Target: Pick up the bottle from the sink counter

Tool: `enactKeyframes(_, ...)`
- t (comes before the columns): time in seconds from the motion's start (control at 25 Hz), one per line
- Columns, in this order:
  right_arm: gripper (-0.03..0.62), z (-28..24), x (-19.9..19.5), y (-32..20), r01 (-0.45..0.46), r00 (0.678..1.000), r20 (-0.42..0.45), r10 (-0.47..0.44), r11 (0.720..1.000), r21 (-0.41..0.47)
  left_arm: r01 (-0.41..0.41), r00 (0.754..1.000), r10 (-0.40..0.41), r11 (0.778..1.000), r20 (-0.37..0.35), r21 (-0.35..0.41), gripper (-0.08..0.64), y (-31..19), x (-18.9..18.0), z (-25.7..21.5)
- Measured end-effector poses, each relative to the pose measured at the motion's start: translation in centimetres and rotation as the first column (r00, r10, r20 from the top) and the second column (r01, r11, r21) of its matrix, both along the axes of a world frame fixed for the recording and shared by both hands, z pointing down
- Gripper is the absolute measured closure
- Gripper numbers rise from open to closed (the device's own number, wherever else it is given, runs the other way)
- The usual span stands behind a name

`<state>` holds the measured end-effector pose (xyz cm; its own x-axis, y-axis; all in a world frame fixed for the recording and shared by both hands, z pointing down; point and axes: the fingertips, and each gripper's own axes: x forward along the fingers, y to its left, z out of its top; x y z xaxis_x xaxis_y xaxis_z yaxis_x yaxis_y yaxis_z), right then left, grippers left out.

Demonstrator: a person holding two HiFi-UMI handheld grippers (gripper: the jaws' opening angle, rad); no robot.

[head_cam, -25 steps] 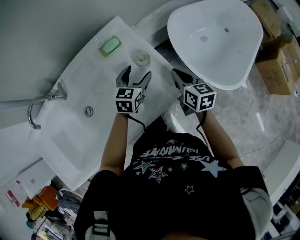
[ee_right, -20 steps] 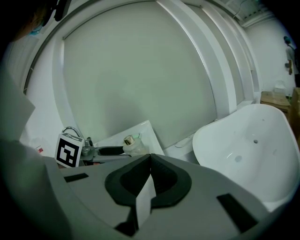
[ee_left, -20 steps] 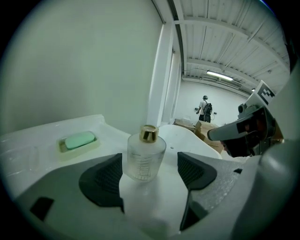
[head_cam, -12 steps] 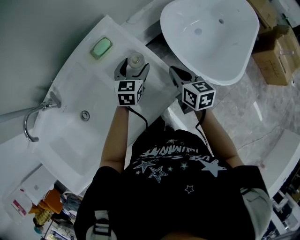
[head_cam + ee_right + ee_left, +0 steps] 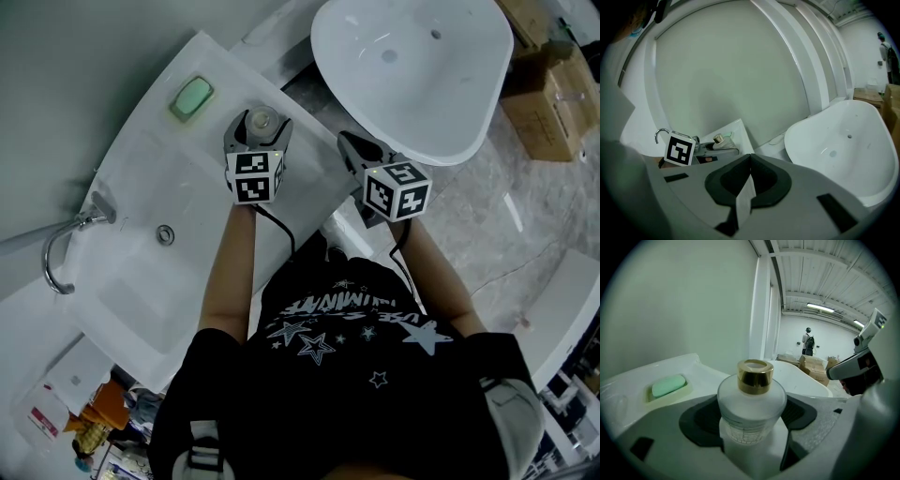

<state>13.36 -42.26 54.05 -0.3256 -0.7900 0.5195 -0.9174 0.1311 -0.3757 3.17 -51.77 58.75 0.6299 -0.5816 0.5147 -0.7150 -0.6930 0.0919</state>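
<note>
Grasp step in hand: left gripper (image 5: 255, 129) has its jaws either side of the frosted glass bottle with round gold cap (image 5: 751, 404). In the left gripper view the bottle body fills the gap and both dark pads look pressed against it below the shoulder, so I read the jaws as closed on it. The bottle stands upright. From the head view it seems to sit on the white sink worktop (image 5: 141, 187) near the far edge, though no view shows its base, so I can't tell seated from just lifted. Green soap bar in its dish (image 5: 191, 97) lies ahead and to the left of the left jaws, apart from the bottle. Right gripper (image 5: 749, 159) has its jaws brought together with nothing between them, parked off the worktop's edge; the large white oval basin (image 5: 412, 75) lies ahead and to the right of them. Next move, my call: straight vertical lift, keeping the squeeze steady. Frosted glass is likely slick and the grip sits low on a round body, so any tilt could let it rotate or slip. Right gripper isn't needed.
</note>
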Motion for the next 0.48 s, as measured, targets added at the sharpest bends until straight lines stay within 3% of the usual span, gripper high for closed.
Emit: enactKeyframes(0.48,0.586,0.12,0.30,0.75,-0.009,1.000,0.006,0.009,1.000,-0.007,0.030,0.996,-0.030,1.000,0.081,-0.001,0.212,-0.43,0.13,0.46)
